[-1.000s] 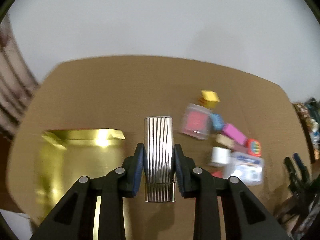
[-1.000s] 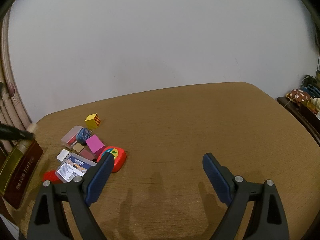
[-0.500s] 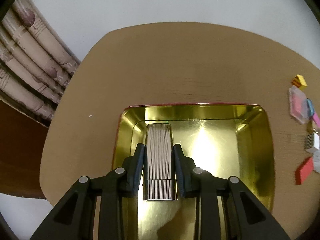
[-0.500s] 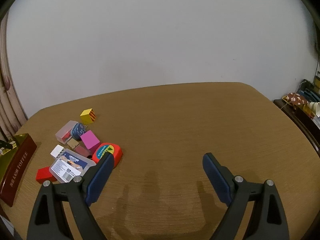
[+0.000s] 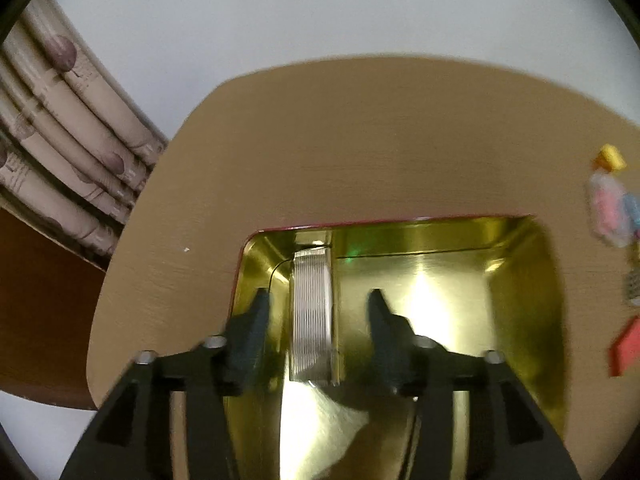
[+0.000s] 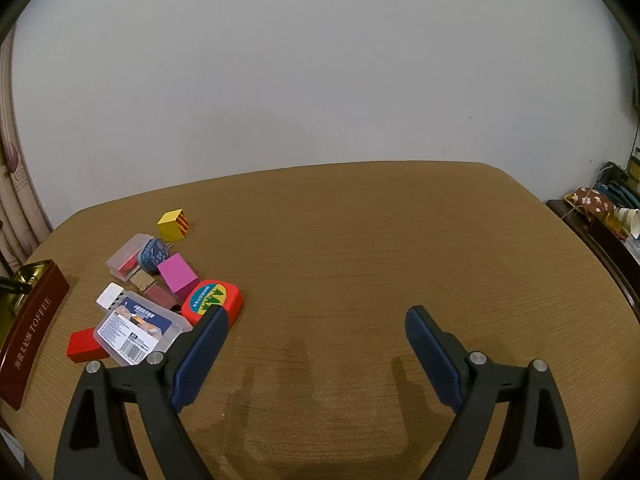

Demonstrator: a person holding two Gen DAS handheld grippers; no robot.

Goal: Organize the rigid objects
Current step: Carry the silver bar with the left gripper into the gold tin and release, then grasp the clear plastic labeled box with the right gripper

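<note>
A ribbed silver metal case (image 5: 312,316) lies in the gold-lined tin (image 5: 520,280), against its far left corner. My left gripper (image 5: 318,300) hangs over the tin with its jaws opening; the case is between them and neither pad touches it. In the right wrist view the same tin (image 6: 36,316) shows as a dark red box lettered TOFFEE at the table's left edge. My right gripper (image 6: 316,332) is open above bare table, right of a pile: a yellow cube (image 6: 173,225), a pink block (image 6: 178,276), a red tape measure (image 6: 212,300), a clear labelled box (image 6: 140,330), a red block (image 6: 84,346).
The round wooden table (image 6: 380,240) stands before a white wall. A curtain (image 5: 60,152) hangs past its left edge. A cluttered side shelf (image 6: 600,208) lies beyond the right edge. More small items, among them a clear case (image 6: 128,256), sit in the pile.
My left gripper carried the silver case left from over the table into the tin, then its jaws spread and let the case go. The right gripper stayed open and hardly moved.
</note>
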